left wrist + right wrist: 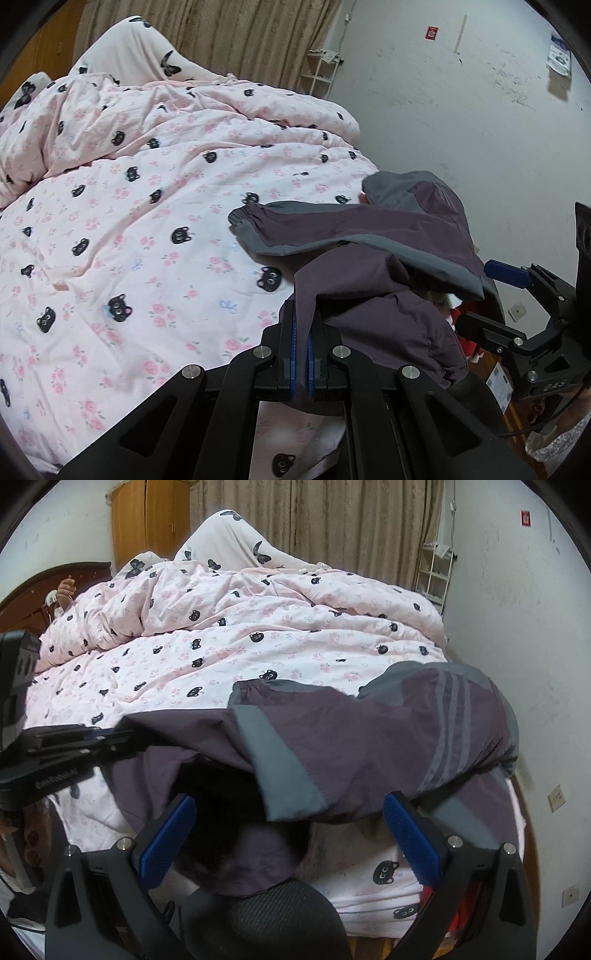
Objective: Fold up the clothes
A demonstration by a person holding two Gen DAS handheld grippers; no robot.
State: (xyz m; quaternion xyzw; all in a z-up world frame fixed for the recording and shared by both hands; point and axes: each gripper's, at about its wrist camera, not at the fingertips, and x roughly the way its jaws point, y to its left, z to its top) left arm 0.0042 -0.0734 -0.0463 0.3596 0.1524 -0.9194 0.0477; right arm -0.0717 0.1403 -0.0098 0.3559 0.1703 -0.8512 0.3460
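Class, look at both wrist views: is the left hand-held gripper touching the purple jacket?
Touching. The left wrist view shows the left hand-held gripper with its blue pads closed on a fold of the purple jacket.

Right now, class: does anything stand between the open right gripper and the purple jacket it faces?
Nothing visible does. The right gripper has its jaws wide apart, and the jacket hangs just ahead between them; the left gripper pinches its fabric.

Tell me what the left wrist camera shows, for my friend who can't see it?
The left gripper is shut on a fold of a purple and grey jacket at the edge of a bed. The bed's pink quilt has black cat faces and little flowers. The right gripper is beside the jacket, at the picture's right.
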